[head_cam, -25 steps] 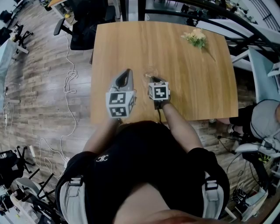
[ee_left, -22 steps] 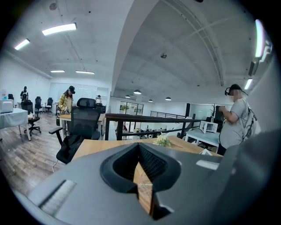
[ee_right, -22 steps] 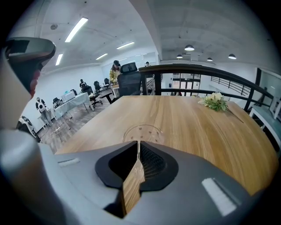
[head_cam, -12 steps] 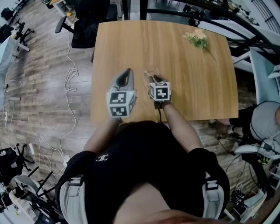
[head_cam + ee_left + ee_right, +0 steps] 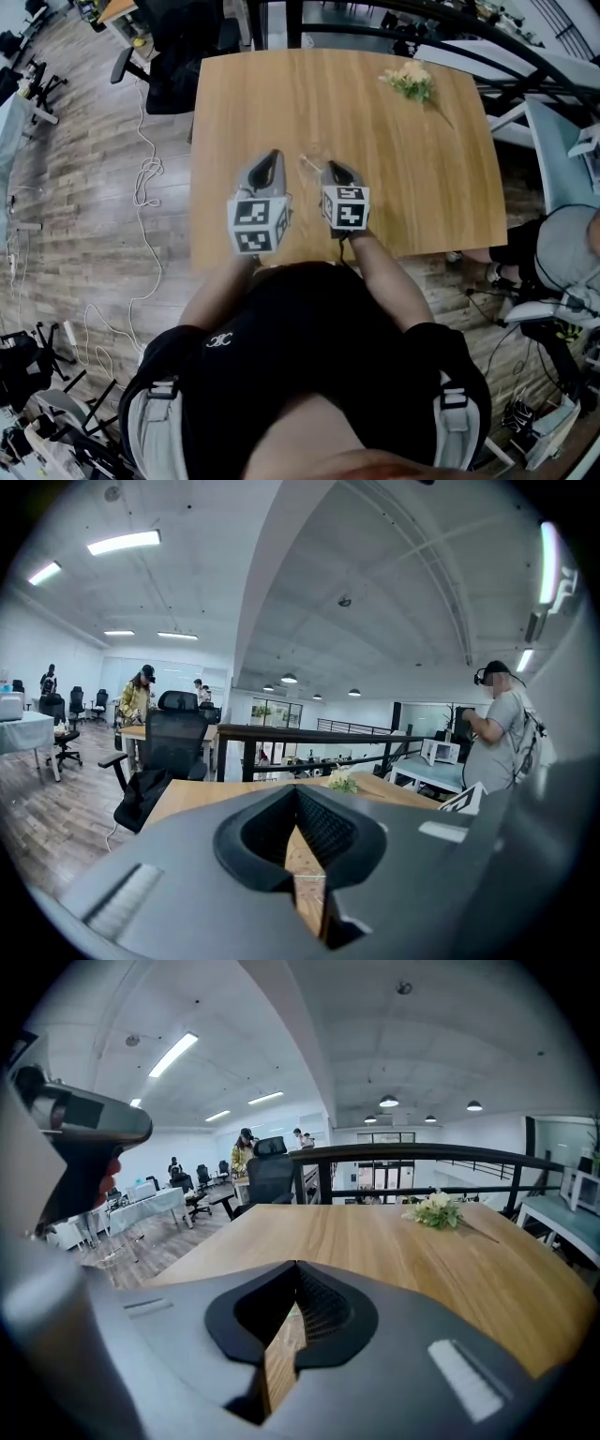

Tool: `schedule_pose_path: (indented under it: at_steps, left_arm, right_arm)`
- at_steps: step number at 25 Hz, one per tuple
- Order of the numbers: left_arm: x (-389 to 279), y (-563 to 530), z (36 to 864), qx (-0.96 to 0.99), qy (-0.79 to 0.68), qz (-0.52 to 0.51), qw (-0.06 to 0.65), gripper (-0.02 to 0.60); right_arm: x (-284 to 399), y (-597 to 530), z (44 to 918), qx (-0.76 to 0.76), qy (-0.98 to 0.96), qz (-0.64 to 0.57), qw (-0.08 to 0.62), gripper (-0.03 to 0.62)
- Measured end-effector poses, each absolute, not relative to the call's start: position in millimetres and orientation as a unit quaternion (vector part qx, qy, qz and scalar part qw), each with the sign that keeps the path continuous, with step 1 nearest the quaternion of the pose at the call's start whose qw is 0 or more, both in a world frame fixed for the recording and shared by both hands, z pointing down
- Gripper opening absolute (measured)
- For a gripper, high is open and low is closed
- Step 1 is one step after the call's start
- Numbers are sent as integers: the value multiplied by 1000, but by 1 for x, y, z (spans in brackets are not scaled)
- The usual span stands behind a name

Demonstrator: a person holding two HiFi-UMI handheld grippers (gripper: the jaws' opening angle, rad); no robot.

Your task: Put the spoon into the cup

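Observation:
From the head view, my left gripper (image 5: 272, 156) and right gripper (image 5: 332, 168) hover side by side over the near half of the wooden table (image 5: 253, 94). A faint clear cup-like shape (image 5: 309, 161) stands between their tips, and I cannot make out a spoon. In the left gripper view the left gripper (image 5: 296, 793) has its jaws closed tip to tip with nothing in them. The right gripper (image 5: 296, 1267) looks the same in its own view, shut and empty, pointing level across the table.
A small bunch of white flowers (image 5: 412, 82) lies at the table's far right, also seen as flowers (image 5: 436, 1209). A black office chair (image 5: 183, 66) stands at the far left corner. Cables trail over the floor on the left. A person (image 5: 502, 728) stands beyond the table.
The right gripper has tipped up from pointing down at the table to nearly level, so its grey body shows now. The left gripper has stayed put.

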State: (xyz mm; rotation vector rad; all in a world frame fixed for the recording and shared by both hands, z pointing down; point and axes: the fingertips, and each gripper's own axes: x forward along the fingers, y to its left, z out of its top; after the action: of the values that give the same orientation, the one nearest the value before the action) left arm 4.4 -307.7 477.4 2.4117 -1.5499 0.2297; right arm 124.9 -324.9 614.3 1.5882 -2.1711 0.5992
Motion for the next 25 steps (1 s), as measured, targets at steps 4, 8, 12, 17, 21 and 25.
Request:
schedule_pose_path:
  at_steps: [4,8,12,17,21,25]
  left_arm:
    - [15,-308,477,839,-524,78,129,12]
    - [28,-307,475,846,-512,77,126,12]
    - [40,-307,473,852,-503,78,121,12]
    - [52,-307,469,860,-492,78,114,12]
    - [56,-307,463,865,-486,69,102,12]
    - [59,-307,460,867,-484,64,97,12]
  right_arm:
    - [136,-321,592,582,-774,194,158,5]
    - [150,-316,558,601,-775,151,125,3]
    - [162,-310,525,617,-773,115,89,3]
    - [177,-300,483,636,-768,68,40,3]
    - [185,-294,457,648,-761,33,14,3]
    - [196,-288,443,661,-750,16,0,3]
